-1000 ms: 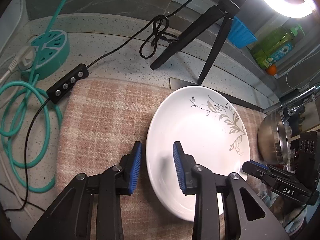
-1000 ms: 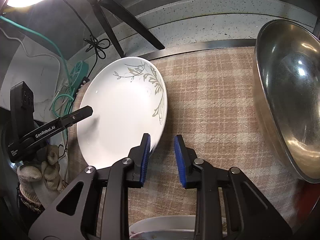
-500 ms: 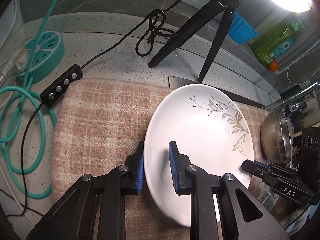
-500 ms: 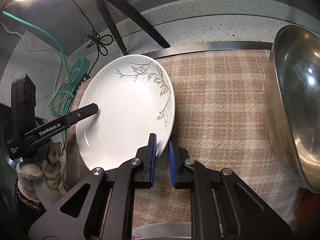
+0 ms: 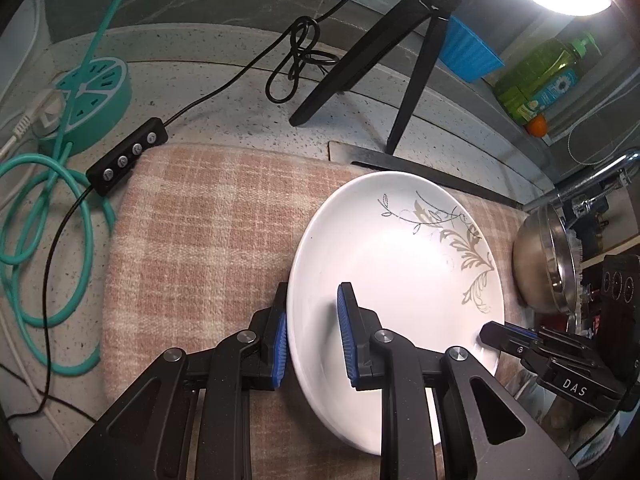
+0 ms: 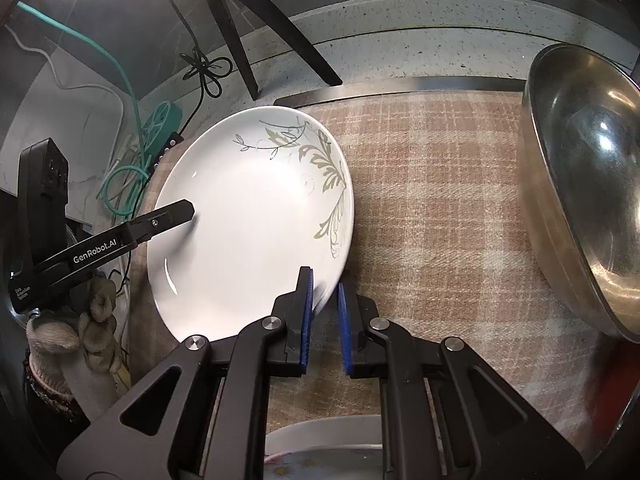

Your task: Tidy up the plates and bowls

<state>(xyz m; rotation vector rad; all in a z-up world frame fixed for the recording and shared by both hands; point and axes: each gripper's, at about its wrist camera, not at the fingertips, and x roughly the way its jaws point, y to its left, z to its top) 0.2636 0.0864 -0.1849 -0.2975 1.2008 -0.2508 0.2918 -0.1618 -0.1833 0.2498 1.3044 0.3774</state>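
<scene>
A white plate with a grey leaf pattern [image 5: 400, 264] [image 6: 248, 216] is held tilted above the pink checked cloth [image 5: 208, 232] [image 6: 432, 216]. My left gripper [image 5: 312, 332] is shut on the plate's left rim, one pad under it and one inside. My right gripper [image 6: 324, 316] is shut on the plate's right rim. Each gripper shows in the other's view, the right one [image 5: 516, 340] and the left one [image 6: 160, 220]. A steel bowl [image 6: 588, 184] [image 5: 540, 268] stands on edge at the right.
A black tripod [image 5: 396, 64] and a ring light stand behind the cloth. A teal power hub [image 5: 92, 96], teal cable and black remote [image 5: 128, 156] lie at left. Green bottles [image 5: 540, 76] and a tap [image 5: 592, 180] are at back right. Another white dish rim [image 6: 320, 448] shows below my right gripper.
Both grippers closed onto the plate's rims, left and right. The plate has come up off the cloth and tilted slightly.
</scene>
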